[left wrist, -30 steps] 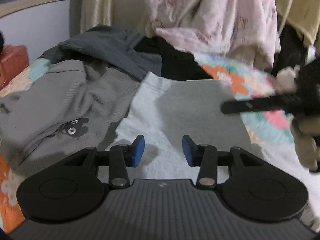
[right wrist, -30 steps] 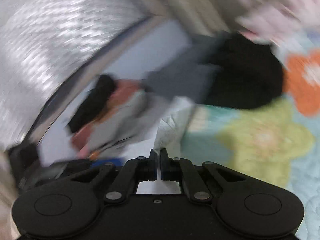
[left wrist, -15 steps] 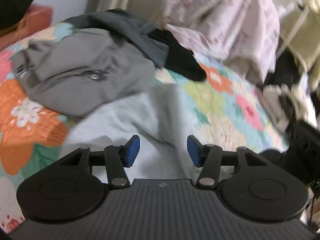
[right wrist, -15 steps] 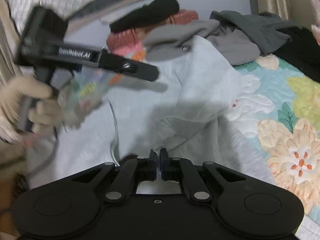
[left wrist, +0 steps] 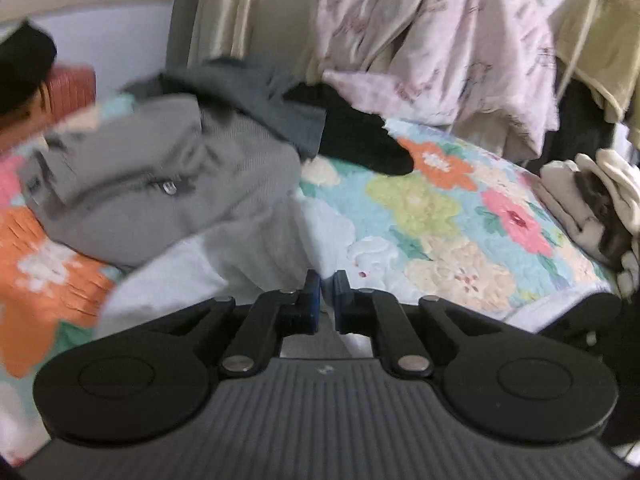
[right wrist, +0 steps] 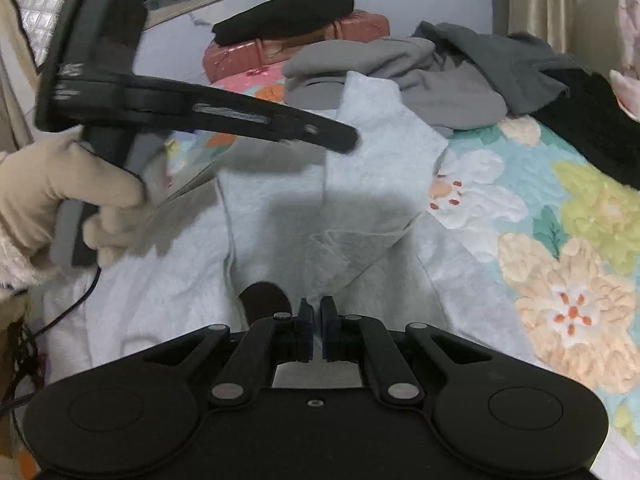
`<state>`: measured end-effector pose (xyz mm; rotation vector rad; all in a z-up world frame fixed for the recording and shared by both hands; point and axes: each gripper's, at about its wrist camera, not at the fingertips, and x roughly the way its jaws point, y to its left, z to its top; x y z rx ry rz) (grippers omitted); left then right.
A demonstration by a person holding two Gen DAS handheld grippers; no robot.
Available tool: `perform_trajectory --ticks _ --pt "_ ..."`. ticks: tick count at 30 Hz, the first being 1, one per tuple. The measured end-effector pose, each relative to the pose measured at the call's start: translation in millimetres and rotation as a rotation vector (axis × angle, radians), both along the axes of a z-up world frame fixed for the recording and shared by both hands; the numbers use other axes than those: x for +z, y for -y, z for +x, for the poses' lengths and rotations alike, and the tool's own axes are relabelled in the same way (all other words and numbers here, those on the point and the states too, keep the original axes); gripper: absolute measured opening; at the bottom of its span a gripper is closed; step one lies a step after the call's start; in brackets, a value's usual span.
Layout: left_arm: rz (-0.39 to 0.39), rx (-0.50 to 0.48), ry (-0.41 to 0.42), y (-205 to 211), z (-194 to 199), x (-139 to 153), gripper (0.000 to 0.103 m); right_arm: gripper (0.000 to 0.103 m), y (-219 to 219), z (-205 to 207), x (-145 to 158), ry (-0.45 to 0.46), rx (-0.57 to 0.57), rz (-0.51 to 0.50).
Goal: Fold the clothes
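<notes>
Floral quilt bed point(right wrist: 540, 208): light grey sweatshirt point(right wrist: 380, 152) spread mid-bed, soft, floppy, light. Left claw point(left wrist: 326, 292) and right claw point(right wrist: 316, 316) both pinched, probably on its fabric; grip edges.

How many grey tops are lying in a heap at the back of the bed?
2: a lighter grey top in front, by the pink suitcase, and a darker grey top behind it. More may be buried underneath.
</notes>
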<state>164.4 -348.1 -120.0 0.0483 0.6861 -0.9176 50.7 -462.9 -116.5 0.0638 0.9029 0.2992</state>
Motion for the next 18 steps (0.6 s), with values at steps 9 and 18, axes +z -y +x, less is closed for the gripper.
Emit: perform_trajectory --ticks 9,18 --pt "0.021 0.027 -0.099 -40 6 -7 0.01 0.006 -1 -17 -6 -0.069 -0.013 -0.052" --pt "0.014 0.031 -0.141 -41 31 -1 0.054 0.014 19 -22 29 -0.015 -0.135 0.112"
